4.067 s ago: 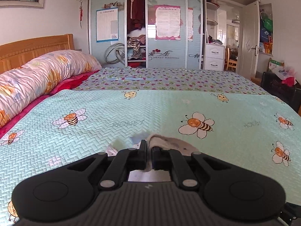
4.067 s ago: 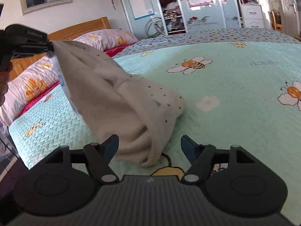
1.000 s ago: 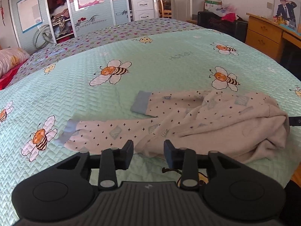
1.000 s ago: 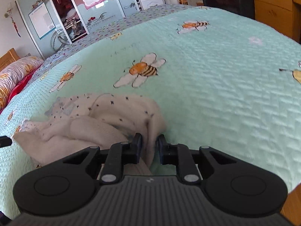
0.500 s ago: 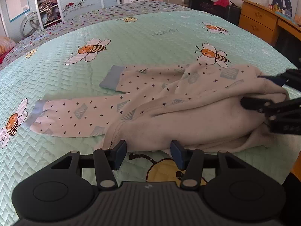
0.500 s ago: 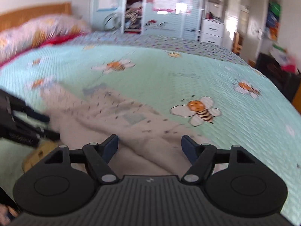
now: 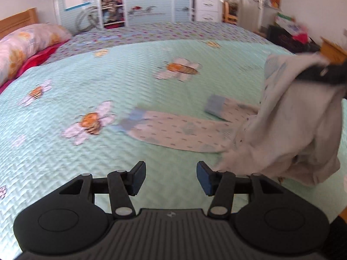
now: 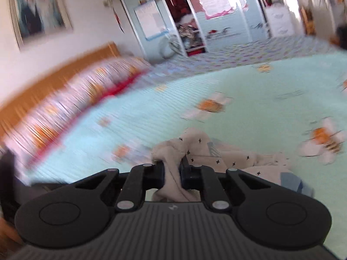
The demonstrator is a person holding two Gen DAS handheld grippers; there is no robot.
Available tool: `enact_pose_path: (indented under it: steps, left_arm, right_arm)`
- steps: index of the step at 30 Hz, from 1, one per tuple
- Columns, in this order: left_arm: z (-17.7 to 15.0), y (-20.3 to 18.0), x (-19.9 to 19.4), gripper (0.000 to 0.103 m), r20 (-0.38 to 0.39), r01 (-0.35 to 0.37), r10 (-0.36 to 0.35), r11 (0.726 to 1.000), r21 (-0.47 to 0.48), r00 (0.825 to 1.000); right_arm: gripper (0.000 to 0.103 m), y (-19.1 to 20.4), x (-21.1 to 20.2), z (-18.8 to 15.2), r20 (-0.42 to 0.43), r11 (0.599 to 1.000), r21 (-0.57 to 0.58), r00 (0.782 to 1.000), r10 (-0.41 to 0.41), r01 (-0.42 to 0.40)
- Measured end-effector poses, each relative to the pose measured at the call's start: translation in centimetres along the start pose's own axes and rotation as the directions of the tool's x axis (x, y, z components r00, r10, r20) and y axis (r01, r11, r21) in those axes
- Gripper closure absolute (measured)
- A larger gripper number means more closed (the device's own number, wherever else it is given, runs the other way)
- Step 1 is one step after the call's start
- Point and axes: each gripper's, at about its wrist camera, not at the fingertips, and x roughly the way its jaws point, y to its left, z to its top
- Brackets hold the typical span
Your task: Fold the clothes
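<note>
Bedroom scene, both views motion-blurred. Bed [image 7: 130,69] covered by a mint quilt with bee prints; purple dotted sheet [image 7: 164,32] across the far part, floral pillow [image 7: 23,43] and wooden headboard [image 7: 17,20] at the far left corner. Wardrobe [image 7: 134,6] behind the bed, one section standing open with clothes piled on its shelves; the contents are too blurred to sort out. White drawer unit [image 7: 206,8] beside it, framed picture [image 8: 39,15] on the wall above the headboard.

Task item: cream pajama pants [image 7: 286,125] with small dark stars and blue cuffs, near the bed's right edge. Two legs lie flat on the quilt pointing toward the middle of the bed, cuffs apart from each other. Waist end is lifted off the quilt and hangs in a bunch.

Right hand-held gripper [image 8: 172,173]: fingers pressed together, pinching a fold of the pants' waist end, fabric bulging above and below the pads. In the left wrist view it shows as a dark blur at the top of the raised cloth.

Left hand-held gripper [image 7: 171,178]: fingers spread wide, holding nothing, above bare quilt by the near edge of the bed. Its right finger is close to the hanging hem of the pants; contact cannot be told.
</note>
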Motion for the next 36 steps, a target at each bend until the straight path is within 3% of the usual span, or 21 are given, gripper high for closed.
enact_pose_path:
  steps: [2,4,5,6,8,10,12,14,15,16,18,21,25,29,33,35,36]
  left_arm:
    - [0.3,1.9,-1.1,0.048,0.026,-0.011,0.012,0.999,-0.047,1.0]
    - [0.6,3.4,-2.2,0.048,0.064,-0.011,0.017,0.996,-0.09,0.998]
    - [0.8,3.9,-2.4,0.048,0.078,-0.01,0.018,0.994,-0.106,0.997]
    - [1.0,4.2,-2.4,0.048,0.086,-0.008,0.018,0.993,-0.115,0.996]
    - [1.3,4.2,-2.0,0.048,0.088,-0.008,0.018,0.993,-0.118,0.996]
    - [1.2,3.5,-1.2,0.048,0.072,-0.003,0.01,0.995,-0.099,0.997]
    - [0.9,2.4,-0.1,0.048,0.044,0.021,-0.018,0.997,-0.071,0.999]
    - [0.4,1.1,1.1,0.048,0.011,0.056,-0.055,0.998,-0.04,0.998]
    - [0.2,0.2,1.7,0.048,-0.004,0.072,-0.072,0.997,-0.02,0.997]
    - [0.0,-0.6,2.3,0.048,-0.02,0.088,-0.088,0.996,0.0,0.996]
    - [-0.3,-2.3,3.5,0.048,-0.051,0.122,-0.12,0.992,0.039,0.991]
    - [-0.9,-4.9,5.2,0.048,-0.1,0.171,-0.162,0.981,0.093,0.982]
    - [-1.1,-6.7,7.5,0.049,-0.131,0.139,-0.125,0.984,0.109,0.984]
    - [0.1,-6.6,6.7,0.077,-0.081,0.11,-0.102,0.99,0.09,0.991]
    - [1.8,-6.1,5.2,0.084,-0.019,0.083,-0.082,0.994,0.065,0.996]
    - [2.6,-5.9,4.4,0.095,0.012,0.07,-0.071,0.996,0.052,0.997]
    - [3.0,-5.7,4.0,0.096,0.027,0.065,-0.066,0.997,0.044,0.997]
  right_arm:
    - [0.09,0.3,-0.9,1.6,0.07,0.985,0.128,0.992,0.107,-0.115]
    - [0.09,0.2,-2.0,3.1,0.161,0.942,0.248,0.969,0.189,-0.226]
    - [0.091,0.0,-2.6,3.7,0.207,0.916,0.296,0.955,0.215,-0.27]
    - [0.092,-0.6,-3.2,3.9,0.228,0.913,0.315,0.954,0.193,-0.26]
    - [0.092,-1.7,-3.9,3.1,0.198,0.952,0.289,0.979,0.043,-0.1]
    - [0.092,-2.9,-4.6,2.3,0.172,0.964,0.258,0.979,-0.11,0.064]
    - [0.086,-4.4,-4.3,0.4,0.082,0.949,0.158,0.954,-0.289,0.273]
    - [0.086,-6.3,-3.3,-2.7,-0.042,0.894,0.054,0.895,-0.444,0.445]
    - [0.086,-7.3,-3.5,-4.1,-0.076,0.873,0.067,0.874,-0.479,0.484]
    - [0.086,-8.3,-4.1,-5.2,-0.097,0.863,0.115,0.871,-0.482,0.491]
    - [0.066,-9.9,-5.6,-6.9,-0.12,0.842,0.22,0.87,-0.478,0.493]
    - [0.054,-11.0,-6.9,-7.8,-0.103,0.829,0.304,0.881,-0.462,0.47]
    - [0.049,-10.8,-7.6,-7.3,-0.045,0.846,0.321,0.899,-0.435,0.426]
    - [0.043,-11.3,-8.1,-7.2,-0.025,0.852,0.347,0.912,-0.41,0.393]
    - [0.043,-11.6,-8.2,-8.3,-0.039,0.845,0.367,0.914,-0.403,0.388]
    - [0.043,-11.7,-8.4,-8.7,-0.046,0.842,0.371,0.914,-0.404,0.391]
    - [0.043,-11.7,-8.6,-8.8,-0.045,0.843,0.371,0.914,-0.404,0.391]
